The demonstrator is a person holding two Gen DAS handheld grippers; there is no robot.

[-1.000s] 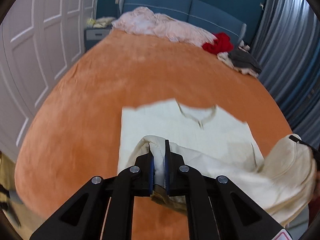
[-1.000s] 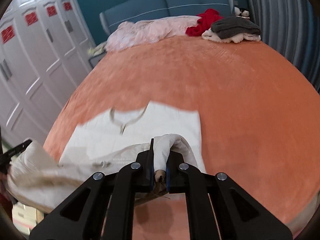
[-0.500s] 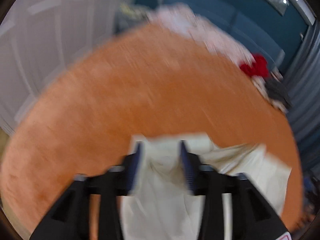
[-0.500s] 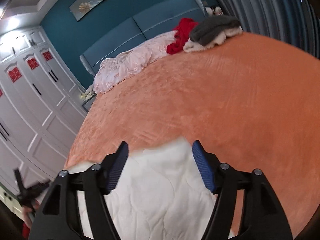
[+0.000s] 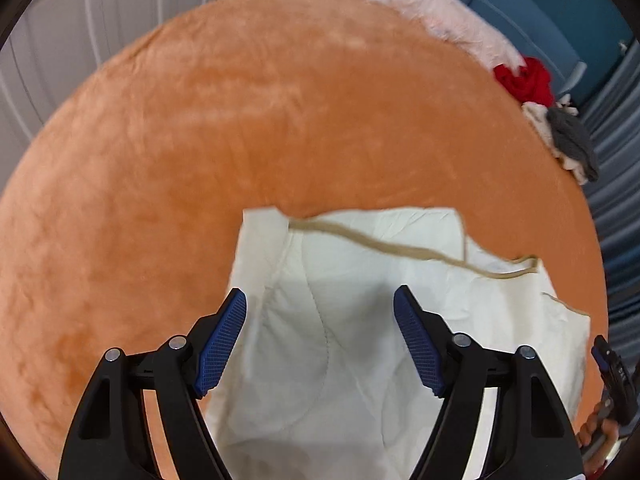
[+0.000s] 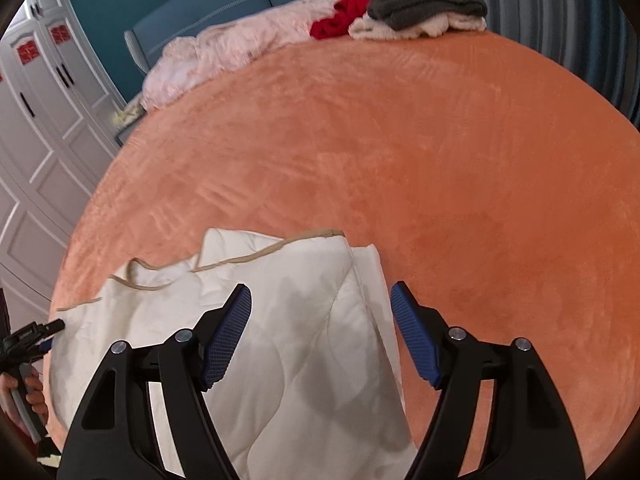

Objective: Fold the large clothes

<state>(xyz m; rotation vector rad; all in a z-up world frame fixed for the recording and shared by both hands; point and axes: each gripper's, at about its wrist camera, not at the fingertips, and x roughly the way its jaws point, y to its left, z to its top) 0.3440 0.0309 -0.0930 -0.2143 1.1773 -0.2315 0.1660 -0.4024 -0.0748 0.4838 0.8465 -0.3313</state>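
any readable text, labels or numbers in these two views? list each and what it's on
None readable.
Red decals on the white wardrobe doors: patterned, too small and blurred to tell if they carry characters.
White sticker on the left gripper arm: cut off at the frame edge, nothing legible.
Cream garment, orange bedspread: no print or tag visible.

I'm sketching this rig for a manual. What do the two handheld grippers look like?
Both match: the left gripper and right gripper each have two black, angular plastic fingers with cut-out slots and silver rivets, tipped with blue cross-hatched textured pads. No cables or markings are clearly visible.
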